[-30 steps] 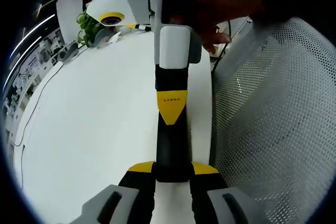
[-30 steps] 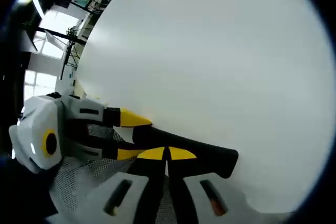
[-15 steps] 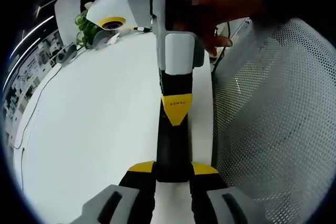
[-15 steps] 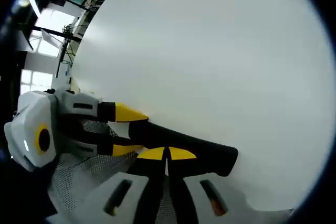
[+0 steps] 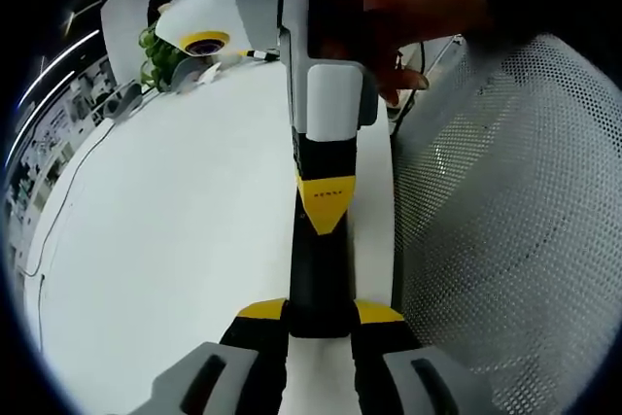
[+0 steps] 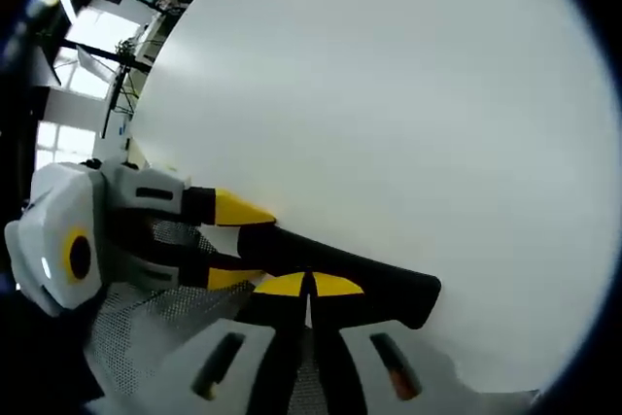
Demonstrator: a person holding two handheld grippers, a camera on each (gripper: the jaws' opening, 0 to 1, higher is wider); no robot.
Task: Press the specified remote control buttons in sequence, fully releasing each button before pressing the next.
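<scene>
A long black remote control is held above the white table, and my left gripper is shut on its near end with a yellow-tipped jaw on each side. My right gripper comes down from the top, held by a person's hand. Its jaws are shut, and their yellow tip rests on the remote's upper face. In the right gripper view my right gripper sits shut on top of the remote, while the left gripper clamps the remote's left end. The buttons are hidden.
A grey perforated mesh surface, like a chair back, stands along the table's right edge and also shows as mesh under the left gripper. A green plant and a thin cable lie at the far left.
My right gripper's yellow tip has slid a little along the remote toward the left gripper. The left gripper's hold is unchanged.
</scene>
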